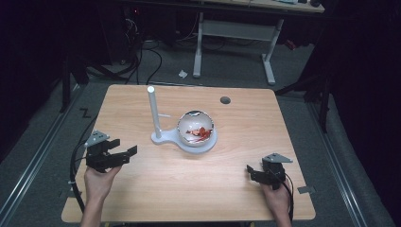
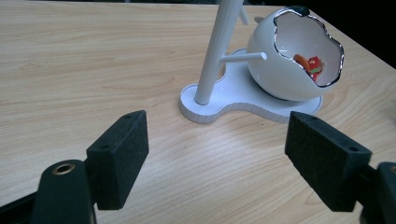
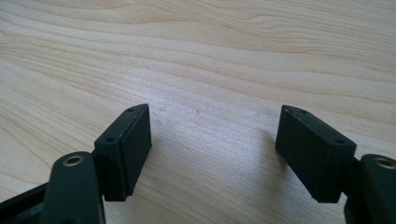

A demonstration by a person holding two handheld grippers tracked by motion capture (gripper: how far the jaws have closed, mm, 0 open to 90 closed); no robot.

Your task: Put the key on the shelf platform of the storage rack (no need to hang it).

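Holding red-orange bits: white egg-shaped bowl (image 1: 196,127) on white stand (image 1: 166,138).

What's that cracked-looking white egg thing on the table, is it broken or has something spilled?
Nothing looks broken or spilled. The white egg-shaped bowl has a jagged silver-edged opening that appears deliberate, and it sits tilted on its white stand beside an upright post. The small red and orange bits lie inside the bowl, none on the table.

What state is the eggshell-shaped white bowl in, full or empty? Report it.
Nearly empty: the white bowl on its stand holds only a few red and orange pieces at the bottom; its white inner wall shows above.
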